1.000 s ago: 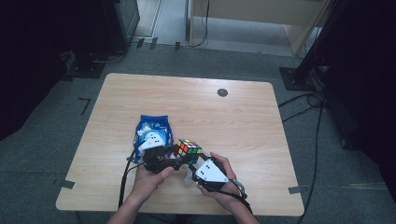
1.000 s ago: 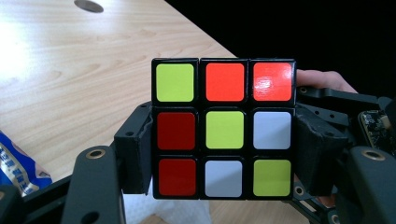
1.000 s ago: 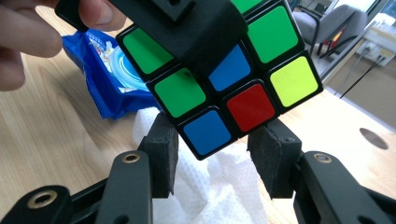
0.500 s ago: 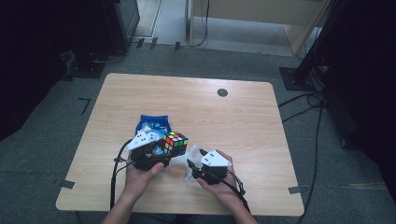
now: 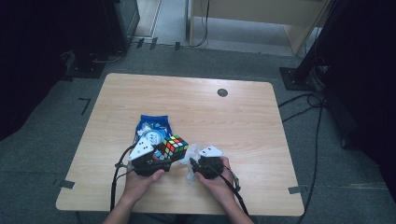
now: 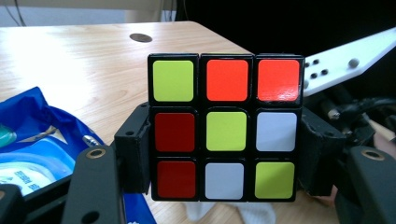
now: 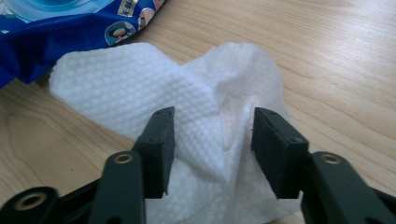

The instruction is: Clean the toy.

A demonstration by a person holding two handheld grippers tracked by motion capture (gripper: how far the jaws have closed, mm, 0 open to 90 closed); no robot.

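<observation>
A light wooden table with rounded corners (image 5: pixel 243 116) stands on a grey carpeted floor (image 5: pixel 42 140), with a small round dark grommet (image 5: pixel 222 92) near its far edge. On the near part of the table lies a crinkled blue plastic wipes packet (image 5: pixel 153 128), also seen at the left of the left gripper view (image 6: pixel 32 140) and at the top left of the right gripper view (image 7: pixel 70 23). Just right of the packet, the left gripper (image 5: pixel 161 156) clamps a scrambled black-framed puzzle cube with coloured stickers (image 5: pixel 175 147) between its black jaws, one pad pressed to each side of the cube (image 6: pixel 225 127), which is held up off the table. A crumpled white textured wipe (image 5: pixel 191 168) lies on the table just beside the cube. The right gripper (image 7: pixel 212 142) is set over that wipe (image 7: pixel 154 107); its jaws have just been closing and stand partway apart, with a raised fold of the wipe between them, the pads not pressing it flat.
</observation>
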